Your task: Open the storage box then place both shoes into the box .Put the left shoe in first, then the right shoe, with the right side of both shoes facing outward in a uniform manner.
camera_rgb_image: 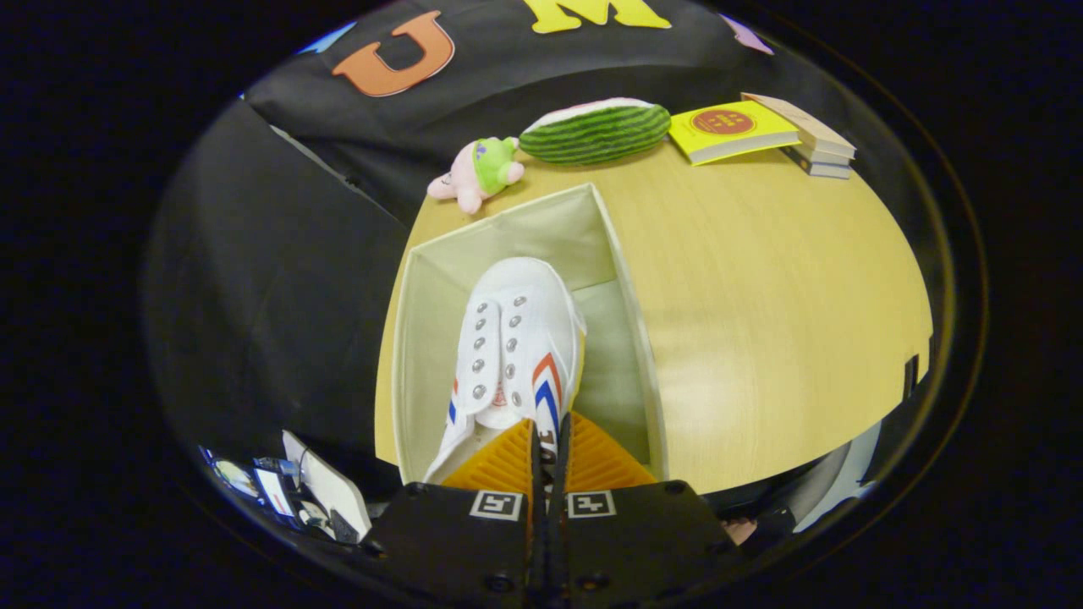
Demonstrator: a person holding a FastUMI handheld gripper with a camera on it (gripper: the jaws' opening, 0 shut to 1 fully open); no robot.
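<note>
A white sneaker [512, 338] with red and blue stripes hangs over the open storage box [630, 338], its toe pointing away from me. My gripper [548, 440] is shut on the shoe's heel edge, a thin strip of which shows between the two fingers. The pale fabric box stands on the wooden table [761, 296] with its lid off; its green-tinted floor shows to the right of the shoe. I cannot tell whether the shoe touches the box floor.
At the table's far edge lie a small pink and green plush toy [475, 173], a watermelon-shaped cushion [596, 131] and a stack of books [761, 131]. Left of the box hangs black cloth. Some devices [296, 495] lie low to the left.
</note>
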